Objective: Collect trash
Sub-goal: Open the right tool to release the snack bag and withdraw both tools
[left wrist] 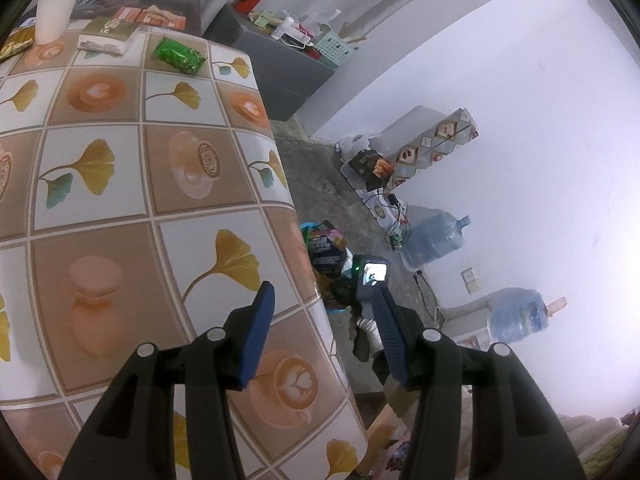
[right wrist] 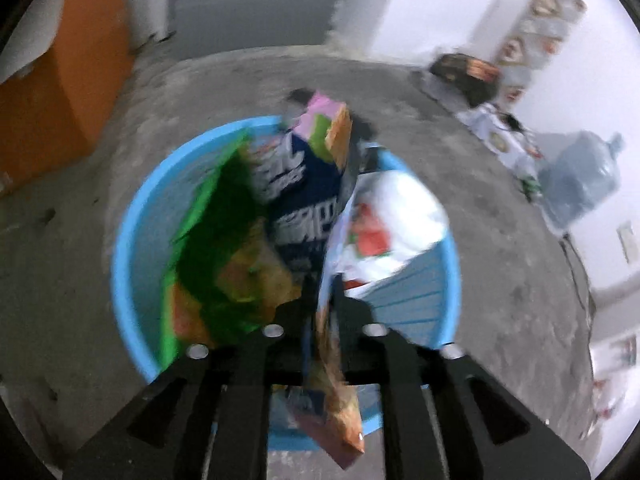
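My right gripper (right wrist: pixel 325 292) is shut on a white snack wrapper (right wrist: pixel 384 224) with red print and holds it over the blue trash bin (right wrist: pixel 132 240) on the floor. The bin holds a green wrapper (right wrist: pixel 216 240) and a dark blue bag (right wrist: pixel 304 200). My left gripper (left wrist: pixel 320 320) is open and empty above the table's right edge. On the table (left wrist: pixel 120 200), a green snack packet (left wrist: pixel 179 55), a white paper cup (left wrist: pixel 56 6) and a tissue pack (left wrist: pixel 108 36) lie at the far end. The bin (left wrist: pixel 324 256) and the right gripper's camera (left wrist: pixel 372 276) show below the table edge.
An orange box (right wrist: pixel 60 92) stands left of the bin. Water jugs (left wrist: pixel 434 240) and a patterned box (left wrist: pixel 436 148) stand along the white wall. A dark cabinet (left wrist: pixel 280 64) with clutter stands behind the table. Cables lie on the concrete floor.
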Demonstrator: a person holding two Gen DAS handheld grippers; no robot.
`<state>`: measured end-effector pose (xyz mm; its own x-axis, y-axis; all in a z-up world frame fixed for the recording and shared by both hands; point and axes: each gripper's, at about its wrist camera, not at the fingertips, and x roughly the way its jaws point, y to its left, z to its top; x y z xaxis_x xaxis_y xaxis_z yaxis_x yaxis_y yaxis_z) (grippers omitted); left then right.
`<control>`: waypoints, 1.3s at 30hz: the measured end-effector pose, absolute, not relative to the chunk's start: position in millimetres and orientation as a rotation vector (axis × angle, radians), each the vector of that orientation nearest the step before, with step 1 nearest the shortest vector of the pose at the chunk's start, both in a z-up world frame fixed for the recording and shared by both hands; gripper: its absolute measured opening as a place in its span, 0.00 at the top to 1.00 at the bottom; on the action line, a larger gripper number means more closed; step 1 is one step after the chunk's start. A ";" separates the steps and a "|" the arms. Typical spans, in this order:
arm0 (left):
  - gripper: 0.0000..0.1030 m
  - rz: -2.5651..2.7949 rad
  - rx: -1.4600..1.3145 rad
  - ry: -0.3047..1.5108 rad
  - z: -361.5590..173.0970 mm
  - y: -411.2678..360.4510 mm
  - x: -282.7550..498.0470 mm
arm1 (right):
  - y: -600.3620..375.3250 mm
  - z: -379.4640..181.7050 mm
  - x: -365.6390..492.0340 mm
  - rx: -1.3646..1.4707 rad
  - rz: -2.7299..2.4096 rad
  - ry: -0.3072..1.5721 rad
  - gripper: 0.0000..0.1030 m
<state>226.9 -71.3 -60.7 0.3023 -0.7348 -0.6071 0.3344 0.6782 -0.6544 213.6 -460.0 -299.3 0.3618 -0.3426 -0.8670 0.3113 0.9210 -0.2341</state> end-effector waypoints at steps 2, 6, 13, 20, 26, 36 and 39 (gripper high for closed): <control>0.52 -0.745 -0.454 1.032 -57.6 -70.2 224.9 | -456.7 -291.5 206.4 0.004 -0.405 1.115 0.62; 0.52 -0.731 -0.432 0.997 -48.9 -65.8 217.2 | -453.6 -260.3 179.7 0.111 -0.393 1.046 0.45; 0.41 -0.658 -0.287 0.881 -25.9 -56.0 178.3 | -439.6 -177.2 96.6 0.246 -0.357 0.898 0.39; 0.11 -0.511 -0.129 0.728 1.3 -56.0 119.7 | -387.1 -80.2 15.5 0.248 -0.281 0.706 0.17; 0.05 -0.390 -0.040 0.666 15.3 -53.1 71.2 | -314.3 -3.4 -32.4 0.223 -0.251 0.533 0.07; 0.05 -0.122 -0.046 0.741 -19.2 -40.7 26.8 | -235.8 4.8 -45.7 0.012 -0.263 0.729 0.07; 0.05 -0.081 -0.039 0.784 -27.5 -38.1 23.9 | -229.9 -10.0 -52.1 0.038 -0.278 0.791 0.07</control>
<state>23.9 -38.1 -27.5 0.7048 -0.0878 -0.7040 0.0586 0.9961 -0.0655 -52.1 -229.9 -10.0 0.6685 -0.2323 -0.7065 0.2607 0.9629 -0.0699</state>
